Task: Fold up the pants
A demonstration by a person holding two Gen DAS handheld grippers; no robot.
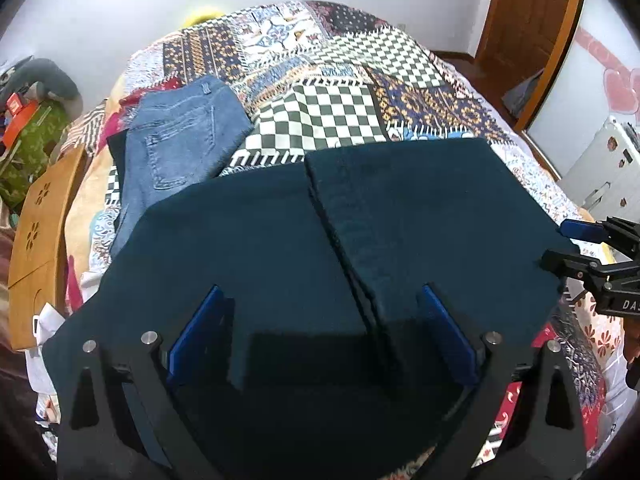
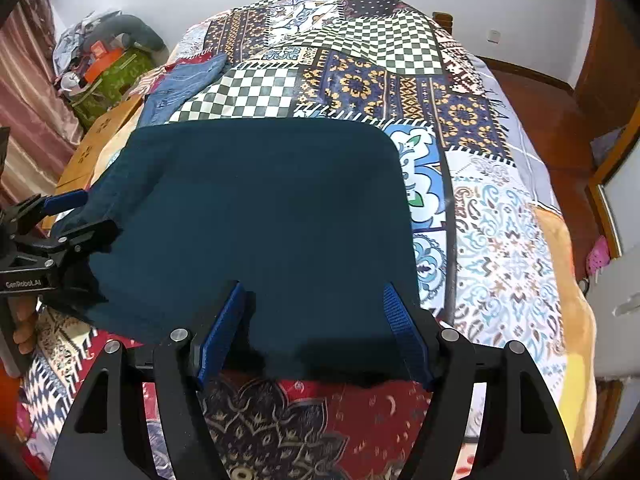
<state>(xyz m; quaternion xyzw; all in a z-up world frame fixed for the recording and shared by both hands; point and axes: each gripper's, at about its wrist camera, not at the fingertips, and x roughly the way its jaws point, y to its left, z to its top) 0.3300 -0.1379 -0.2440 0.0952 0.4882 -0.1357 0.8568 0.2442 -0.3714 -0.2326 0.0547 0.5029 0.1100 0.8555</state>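
Dark teal pants (image 1: 280,240) lie folded flat on the patchwork bedspread (image 1: 332,108), with a layered fold edge running down the middle. They also show in the right wrist view (image 2: 260,216). My left gripper (image 1: 320,300) is open, its blue pads hovering over the near part of the pants. My right gripper (image 2: 312,300) is open over the pants' near right edge. The right gripper shows at the pants' right edge in the left wrist view (image 1: 568,244). The left gripper shows at the pants' left edge in the right wrist view (image 2: 80,212).
Folded blue jeans (image 1: 180,136) lie on the bed left of the teal pants. A wooden stool (image 1: 40,232) stands by the bed's left side, with a green box and clutter (image 2: 108,76) beyond. A wooden door (image 1: 528,20) is at the far right.
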